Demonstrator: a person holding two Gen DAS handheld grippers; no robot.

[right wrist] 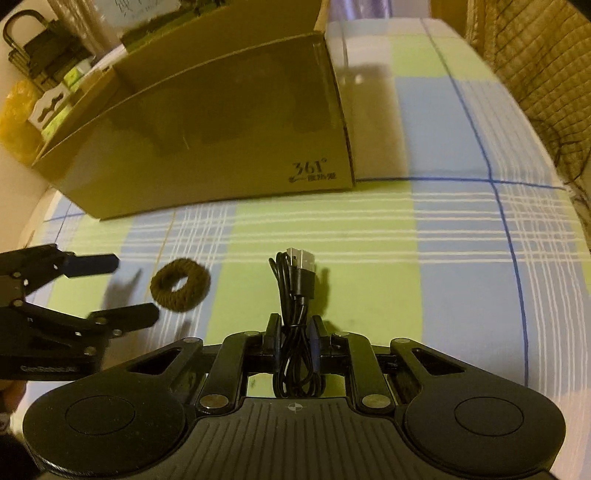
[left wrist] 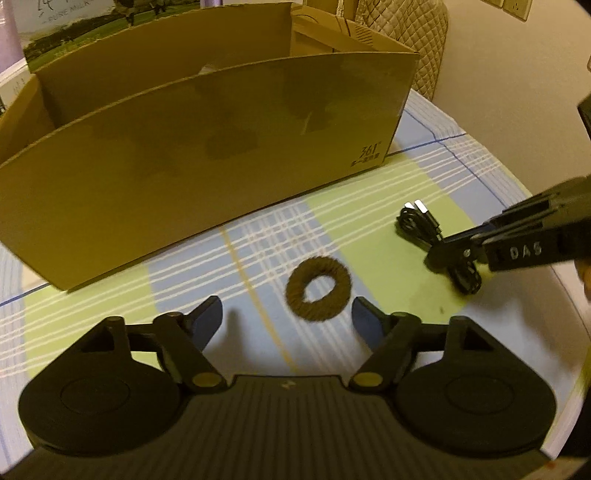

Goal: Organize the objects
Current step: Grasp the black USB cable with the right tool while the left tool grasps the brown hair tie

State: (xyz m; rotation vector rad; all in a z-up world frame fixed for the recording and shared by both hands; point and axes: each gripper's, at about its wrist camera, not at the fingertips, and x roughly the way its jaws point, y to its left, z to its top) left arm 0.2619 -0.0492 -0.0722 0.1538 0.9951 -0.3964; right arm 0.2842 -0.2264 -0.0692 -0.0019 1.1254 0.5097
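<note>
A brown woven ring (left wrist: 318, 289) lies flat on the checked tablecloth, just ahead of my left gripper (left wrist: 288, 314), which is open; the ring sits a little right of centre between the fingertips and touches neither. The right wrist view shows the ring (right wrist: 180, 284) beside the open left gripper (right wrist: 129, 291). My right gripper (right wrist: 295, 325) is shut on a coiled black USB cable (right wrist: 295, 280), whose silver plug points forward. From the left, the right gripper (left wrist: 448, 254) pinches the cable (left wrist: 419, 221) low over the cloth. An open cardboard box (left wrist: 207, 155) stands behind both.
The box (right wrist: 207, 140) fills the back left of the table. Behind it are a milk carton print (left wrist: 66, 33), a yellow bag (right wrist: 16, 122) and a dark padlock-shaped item (right wrist: 33, 40). A quilted chair back (right wrist: 535, 74) stands past the table's right edge.
</note>
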